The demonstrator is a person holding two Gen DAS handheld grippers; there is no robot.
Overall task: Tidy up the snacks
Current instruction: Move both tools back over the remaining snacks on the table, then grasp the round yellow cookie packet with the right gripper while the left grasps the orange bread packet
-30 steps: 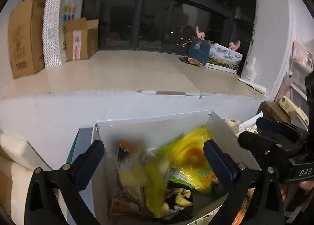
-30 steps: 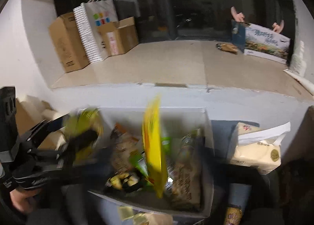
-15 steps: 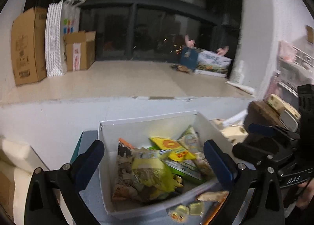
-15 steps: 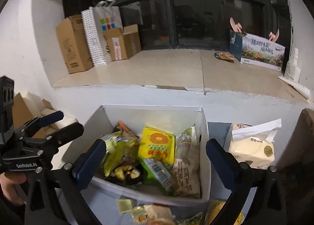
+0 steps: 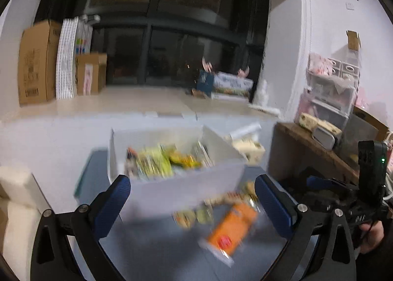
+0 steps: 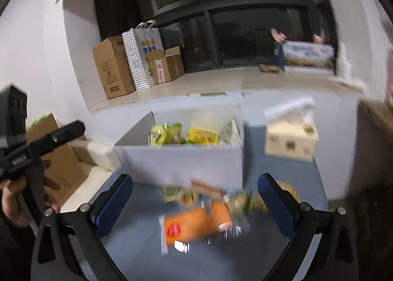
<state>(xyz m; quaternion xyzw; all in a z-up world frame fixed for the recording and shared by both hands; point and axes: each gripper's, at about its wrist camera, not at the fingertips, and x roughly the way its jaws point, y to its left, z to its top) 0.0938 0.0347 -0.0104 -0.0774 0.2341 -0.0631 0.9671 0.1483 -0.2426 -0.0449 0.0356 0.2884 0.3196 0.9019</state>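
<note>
Both fisheye views are motion-blurred. In the centre of the left wrist view stands a white open-topped box [image 5: 176, 182] on a grey-blue tabletop [image 5: 157, 251], already holding a jumble of yellow and green snack packets [image 5: 159, 162]; it seems to serve as the collecting bin. In the lower middle of the frame, just in front of the box, an orange packet [image 5: 231, 228] lies flat on the tabletop, with a few small wrapped snacks [image 5: 194, 214] scattered beside it. These look like the items not yet sorted.

The left gripper [image 5: 194, 203] fills the bottom of its view, its blue-padded fingers spread wide and holding nothing. The spread framing the loose snacks suggests readiness to pick one up. The right gripper [image 6: 196, 203] is likewise wide apart and empty in the lower part of its own view, with the orange packet lying between and just beyond its fingers, likely the nearest candidate to grasp.

A tissue box [image 6: 291, 138] sits to the right of the white box. Cardboard cartons [image 6: 115, 67] stand on a ledge at upper left, before dark windows.
</note>
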